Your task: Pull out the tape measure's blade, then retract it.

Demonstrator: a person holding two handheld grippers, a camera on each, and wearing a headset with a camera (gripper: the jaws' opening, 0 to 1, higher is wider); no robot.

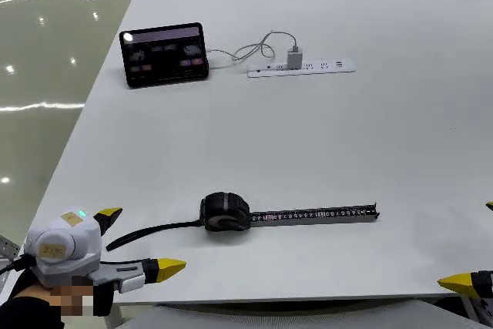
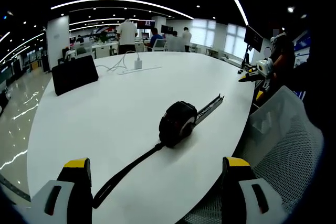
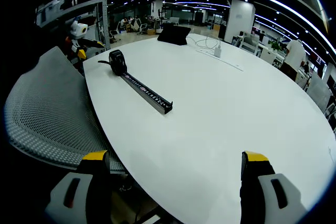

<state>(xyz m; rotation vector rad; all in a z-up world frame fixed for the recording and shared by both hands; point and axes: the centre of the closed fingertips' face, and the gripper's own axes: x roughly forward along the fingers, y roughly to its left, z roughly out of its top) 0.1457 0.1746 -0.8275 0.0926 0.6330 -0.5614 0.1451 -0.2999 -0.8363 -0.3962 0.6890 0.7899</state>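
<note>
White tabletop (image 1: 347,152) stretches broad and mostly bare, with glossy floor (image 1: 46,52) beyond its left edge. Near the front edge, a little left of centre, lies the tape measure (image 1: 224,212), its black case resting on the surface. Its blade (image 1: 316,214) is drawn out and lies flat on the table. It runs to the right roughly along the front edge and ends in the hook (image 1: 375,210). From the case's other side a black strap (image 1: 150,233) trails left toward the table's corner.

The left gripper (image 1: 152,238) hovers at that front-left corner, jaws spread wide and clamping nothing. The strap's loose end lies between the two yellow tips; whether it touches either one I cannot tell. The case sits ahead of these jaws, with bare surface on either side of the strap. The right gripper (image 3: 176,156) is at the front edge far to the right, jaws likewise wide apart and empty, well apart from the hook. In the right gripper view, bare table runs from the jaws up to the blade.

A mesh chair (image 3: 47,114) stands against the front edge between the two grippers. Toward the far side, well apart from the tape measure, a dark tablet (image 1: 164,54) stands propped. A white cable (image 1: 246,50) joins it to a charger (image 1: 295,58) plugged into a power strip (image 1: 302,68). The middle of the table between those and the blade is open surface, as is the whole right half.
</note>
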